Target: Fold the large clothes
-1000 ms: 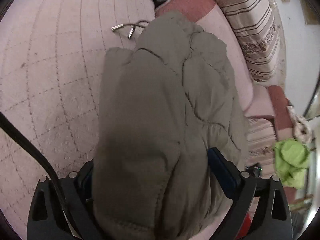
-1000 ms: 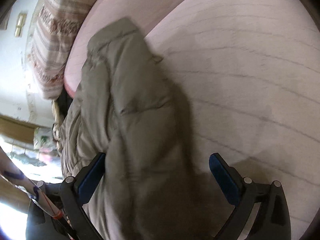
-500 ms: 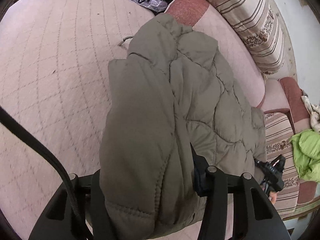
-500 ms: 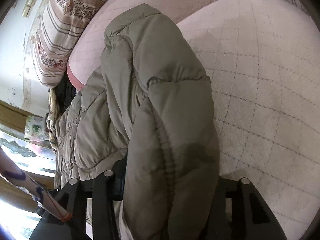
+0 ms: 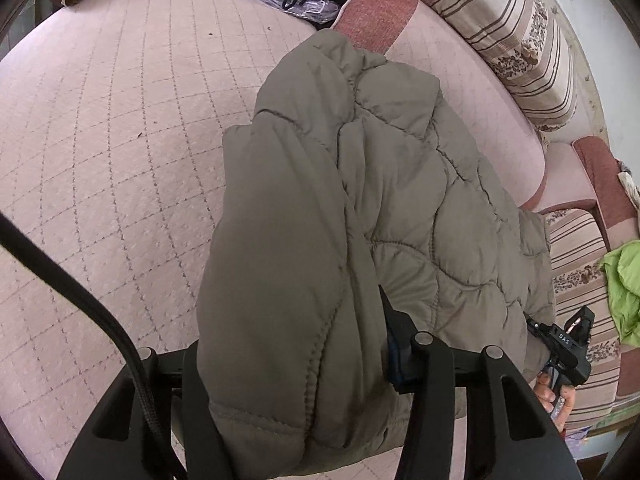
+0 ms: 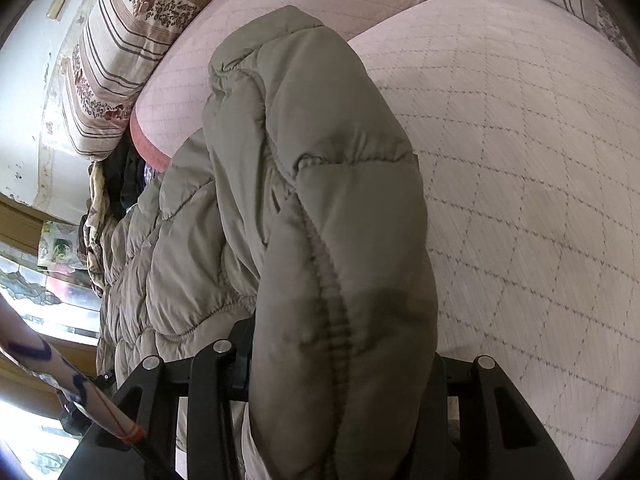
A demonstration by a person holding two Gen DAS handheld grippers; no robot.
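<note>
"Why hold the quilted jacket (image 5: pixel 360 208) up at both near edges?"

"To carry one half over. The left gripper (image 5: pixel 296 368) and right gripper (image 6: pixel 340 364) are each clamped on it, above the pink bedspread (image 5: pixel 112 152)."

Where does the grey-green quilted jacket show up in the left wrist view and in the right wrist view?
Left wrist view: the quilted jacket fills the centre, bunched between the left gripper fingers and running up and right across the pink quilted bedspread.
Right wrist view: the jacket fills the centre, clamped in the right gripper, spilling to the left.
Shared landmark: the striped floral pillow, upper right in the left view, upper left in the right.
</note>
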